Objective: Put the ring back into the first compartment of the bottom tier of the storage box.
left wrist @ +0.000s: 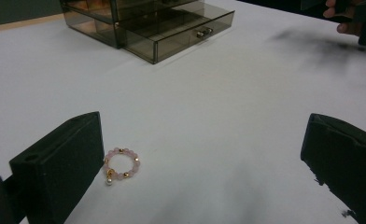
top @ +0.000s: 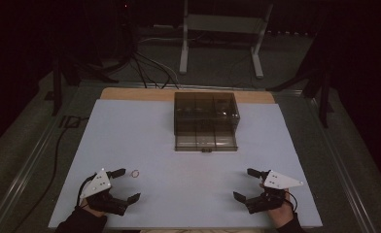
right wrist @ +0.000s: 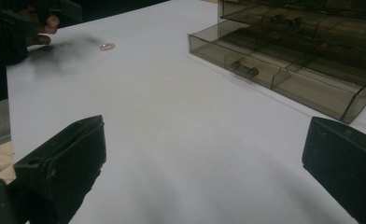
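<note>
From the high view, a smoky clear drawer box (top: 205, 120) stands at the far middle of the white table (top: 179, 194), its lower drawer pulled out toward the person. The left gripper (top: 128, 184) rests near the table's front edge, well to the left of the box, jaws spread wide. A small bead ring (top: 134, 173) lies on the white surface just beside its upper jaw tip, not touched by it. The right gripper (top: 246, 184) sits well to the right of the ring and nearer than the box, jaws also apart.

In the left gripper view, the pink and gold bead ring (left wrist: 120, 164) lies flat just beside the left-hand black jaw, seemingly clear of it, with nothing between the jaws. The box (left wrist: 148, 23) stands far beyond.

In the right gripper view, the open drawer (right wrist: 284, 70) of the box lies ahead to the right, and the ring (right wrist: 107, 46) shows tiny, far off from the box near the other hand (right wrist: 41, 28).
</note>
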A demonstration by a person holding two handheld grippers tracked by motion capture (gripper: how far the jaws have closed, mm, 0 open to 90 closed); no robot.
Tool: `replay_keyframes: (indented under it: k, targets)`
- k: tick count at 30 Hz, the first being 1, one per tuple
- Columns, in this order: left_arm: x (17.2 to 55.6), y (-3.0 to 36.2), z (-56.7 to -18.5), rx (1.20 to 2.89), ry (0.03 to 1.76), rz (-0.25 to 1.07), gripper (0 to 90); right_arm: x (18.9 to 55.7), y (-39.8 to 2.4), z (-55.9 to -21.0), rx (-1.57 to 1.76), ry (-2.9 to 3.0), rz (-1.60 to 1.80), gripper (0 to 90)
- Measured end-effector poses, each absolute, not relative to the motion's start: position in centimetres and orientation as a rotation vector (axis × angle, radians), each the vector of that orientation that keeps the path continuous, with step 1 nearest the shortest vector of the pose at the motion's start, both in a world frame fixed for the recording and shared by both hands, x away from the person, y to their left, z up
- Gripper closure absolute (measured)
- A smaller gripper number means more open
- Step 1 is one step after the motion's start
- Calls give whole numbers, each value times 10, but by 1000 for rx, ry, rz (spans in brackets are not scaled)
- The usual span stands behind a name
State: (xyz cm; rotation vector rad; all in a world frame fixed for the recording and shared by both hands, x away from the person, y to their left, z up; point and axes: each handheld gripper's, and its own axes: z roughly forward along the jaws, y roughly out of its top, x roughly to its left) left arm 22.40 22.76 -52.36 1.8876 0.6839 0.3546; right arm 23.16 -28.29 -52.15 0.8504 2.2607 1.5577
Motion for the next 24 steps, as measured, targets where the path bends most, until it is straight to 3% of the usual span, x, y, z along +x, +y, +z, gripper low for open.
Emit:
replay_keyframes:
  k: [24]
  targets:
    - [221, 221, -522, 1921, 630, 310, 7, 230, -282, -519, 837, 2263, 1548, 0]
